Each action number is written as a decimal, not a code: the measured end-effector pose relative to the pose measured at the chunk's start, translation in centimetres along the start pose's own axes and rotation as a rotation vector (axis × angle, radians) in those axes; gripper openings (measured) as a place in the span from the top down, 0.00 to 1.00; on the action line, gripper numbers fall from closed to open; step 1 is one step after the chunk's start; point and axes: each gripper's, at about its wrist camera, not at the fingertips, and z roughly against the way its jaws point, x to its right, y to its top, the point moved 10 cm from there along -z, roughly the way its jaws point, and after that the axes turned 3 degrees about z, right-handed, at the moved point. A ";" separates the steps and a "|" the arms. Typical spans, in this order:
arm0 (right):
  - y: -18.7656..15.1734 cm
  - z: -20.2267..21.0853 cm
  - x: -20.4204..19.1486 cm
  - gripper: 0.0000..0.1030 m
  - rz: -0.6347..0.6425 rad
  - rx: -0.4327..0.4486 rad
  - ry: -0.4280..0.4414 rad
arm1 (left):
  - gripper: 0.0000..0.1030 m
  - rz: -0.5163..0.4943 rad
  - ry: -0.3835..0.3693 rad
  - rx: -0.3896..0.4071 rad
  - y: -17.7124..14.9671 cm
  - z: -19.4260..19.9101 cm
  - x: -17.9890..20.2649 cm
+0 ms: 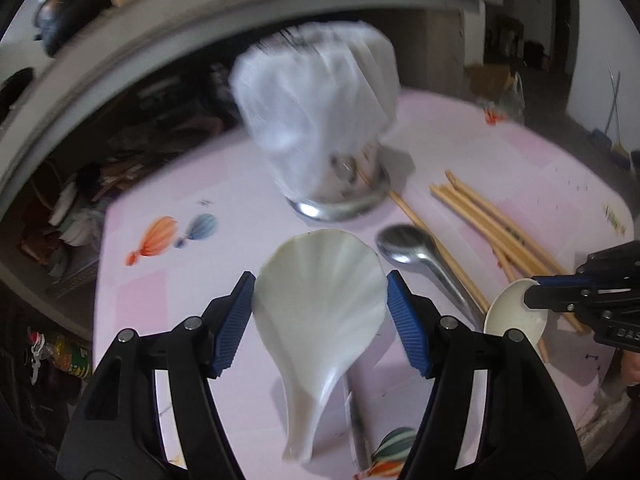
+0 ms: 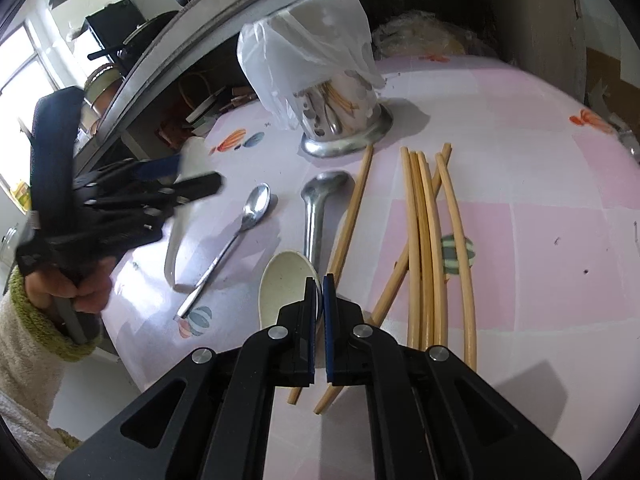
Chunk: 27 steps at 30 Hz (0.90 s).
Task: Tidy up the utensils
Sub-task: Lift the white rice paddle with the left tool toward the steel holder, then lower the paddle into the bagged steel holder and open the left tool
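Observation:
My left gripper [image 1: 320,280] is shut on a white shell-shaped scoop [image 1: 320,320], its blue pads pressing on both edges of the bowl, and the handle hangs down toward me. In the right wrist view this gripper [image 2: 188,174] holds the scoop [image 2: 172,248] above the table. My right gripper [image 2: 319,280] is shut on the rim of a cream spoon [image 2: 280,280] that rests on the table; the left wrist view shows the same grip [image 1: 536,288] on the spoon [image 1: 516,316]. Behind them stands a metal utensil holder [image 2: 340,120] draped in a plastic bag [image 2: 308,40].
On the pink balloon-print tablecloth [image 2: 520,160] lie several wooden chopsticks [image 2: 424,240], a thick metal spoon [image 2: 320,192] and a thin metal spoon [image 2: 256,204]. A grey shelf edge [image 1: 120,60] runs above the far side of the table. A hand in a cream sleeve [image 2: 24,340] holds the left gripper.

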 end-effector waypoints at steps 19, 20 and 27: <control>4.5 5.9 -1.8 0.96 0.071 0.151 -0.095 | 0.39 0.178 -0.015 0.317 7.7 13.4 -5.7; 4.8 6.1 -2.0 0.96 0.072 0.157 -0.094 | 0.39 0.180 -0.021 0.328 8.6 13.8 -5.7; 5.7 7.4 -2.0 0.96 0.074 0.193 -0.111 | 0.39 0.219 -0.098 0.421 17.6 15.2 -5.8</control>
